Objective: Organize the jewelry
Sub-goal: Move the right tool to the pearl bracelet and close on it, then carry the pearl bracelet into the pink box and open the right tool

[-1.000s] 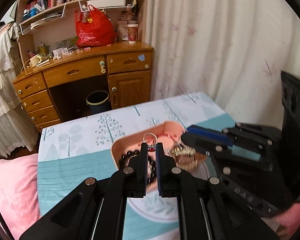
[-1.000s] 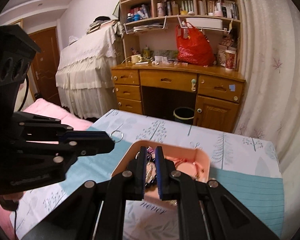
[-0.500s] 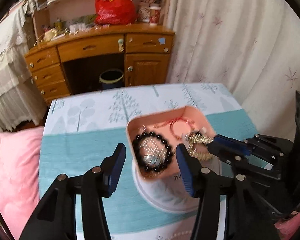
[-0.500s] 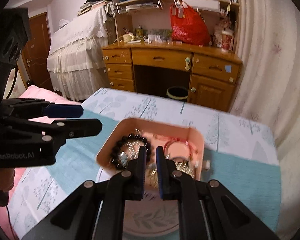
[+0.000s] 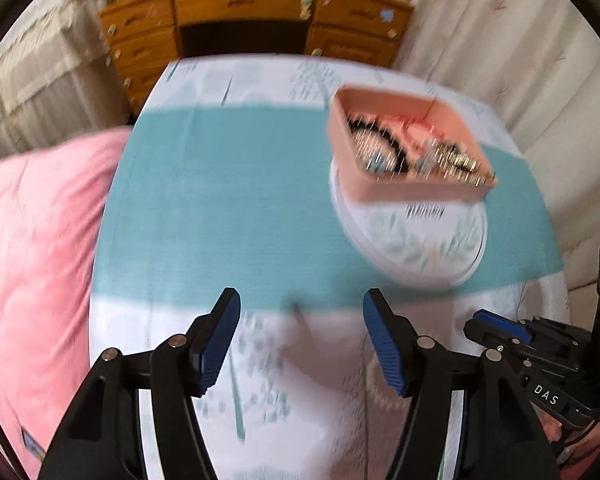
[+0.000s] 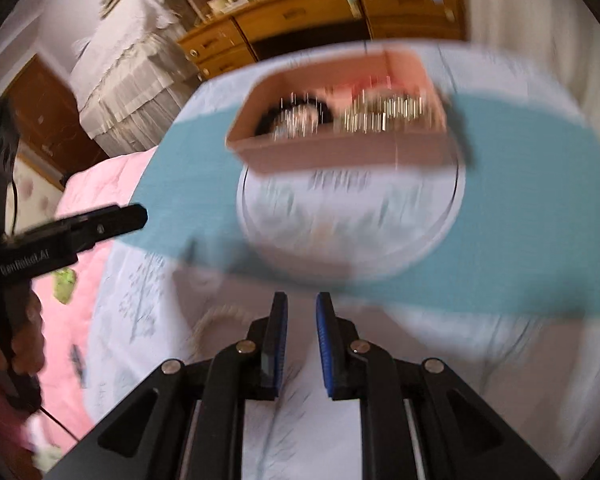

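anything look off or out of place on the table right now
One thing: the pink tray of jewelry sits on top of the round white tin, overhanging its far edge rather than resting on the table. Nothing looks spilled, though both views are motion-blurred.

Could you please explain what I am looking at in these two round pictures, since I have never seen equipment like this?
There is no robot here: a person holds a two-finger tool in each hand, and a fisheye camera on each tool looks forward along its fingers. One picture comes from the left gripper, whose fingers stand wide apart and hold nothing. The other comes from the right gripper, whose fingers stand a little apart, also holding nothing. Each tool also appears at the edge of the other's view. Both look down at a table under a teal and white tablecloth. On it lies a round white lid or tin, and on that sits a pink tray holding jewelry, including a dark beaded bracelet and gold-coloured pieces. Both pictures are blurred by motion, so finer detail is unclear.
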A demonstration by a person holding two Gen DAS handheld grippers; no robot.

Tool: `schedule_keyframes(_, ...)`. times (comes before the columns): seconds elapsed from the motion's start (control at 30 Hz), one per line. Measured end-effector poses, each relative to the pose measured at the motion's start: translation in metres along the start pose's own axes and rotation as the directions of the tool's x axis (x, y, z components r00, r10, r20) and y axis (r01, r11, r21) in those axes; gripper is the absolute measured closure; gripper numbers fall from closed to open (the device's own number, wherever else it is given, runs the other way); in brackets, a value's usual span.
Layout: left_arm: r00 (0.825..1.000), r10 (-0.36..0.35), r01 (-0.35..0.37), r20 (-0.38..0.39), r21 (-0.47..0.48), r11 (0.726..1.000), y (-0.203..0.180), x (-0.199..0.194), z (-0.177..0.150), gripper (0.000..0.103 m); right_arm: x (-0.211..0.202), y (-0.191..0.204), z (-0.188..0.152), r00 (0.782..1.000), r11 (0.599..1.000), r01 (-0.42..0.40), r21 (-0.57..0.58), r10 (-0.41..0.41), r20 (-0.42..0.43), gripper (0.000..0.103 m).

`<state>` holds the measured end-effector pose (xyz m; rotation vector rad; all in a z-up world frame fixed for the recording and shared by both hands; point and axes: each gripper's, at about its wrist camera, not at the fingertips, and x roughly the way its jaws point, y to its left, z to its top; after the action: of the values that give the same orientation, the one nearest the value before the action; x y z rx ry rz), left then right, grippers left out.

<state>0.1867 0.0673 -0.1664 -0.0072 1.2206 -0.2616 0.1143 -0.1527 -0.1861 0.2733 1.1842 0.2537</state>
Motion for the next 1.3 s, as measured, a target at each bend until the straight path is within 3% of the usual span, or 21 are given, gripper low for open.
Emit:
schedule_keyframes(0.2,0.996,-0.032,0.025,-0.081,-0.082,0.996,0.011,0.001,-0.04,0.034,0.009,0.02,-0.027,0.998,0.999,0.041,-0.014,-0.041,-0.043,0.089)
schedule_keyframes(0.33,0.995,-0.016,0.007,-0.096,-0.091,0.996,0.012,0.0,-0.06,0.027,0.014,0.033,-0.03,0.993,0.993,0.105,-0.051,-0.107,-0.04,0.089)
schedule_keyframes(0.53,0.993,-0.006,-0.005,-0.117,-0.091,0.996,0.013,0.0,-0.077,0.026,0.024,0.041,-0.029,0.985,0.986,0.16,-0.05,-0.162,-0.055,0.089)
schedule_keyframes(0.7,0.997,0.013,-0.019,-0.075,-0.075,0.997,0.016,-0.008,-0.078,0.026,0.027,0.039,-0.024,0.984,0.986,0.163,-0.025,-0.164,-0.064,0.097)
schedule_keyframes(0.97,0.998,0.05,-0.051,-0.032,-0.039,0.998,0.031,-0.035,-0.063,0.025,0.01,0.056,-0.009,0.986,0.985,0.16,-0.06,-0.163,-0.048,0.097)
schedule_keyframes(1.3,1.0,0.005,-0.004,0.022,-0.033,0.999,0.039,-0.07,-0.04,0.025,-0.044,0.09,0.042,0.977,0.963,0.206,-0.172,-0.193,0.092,0.097)
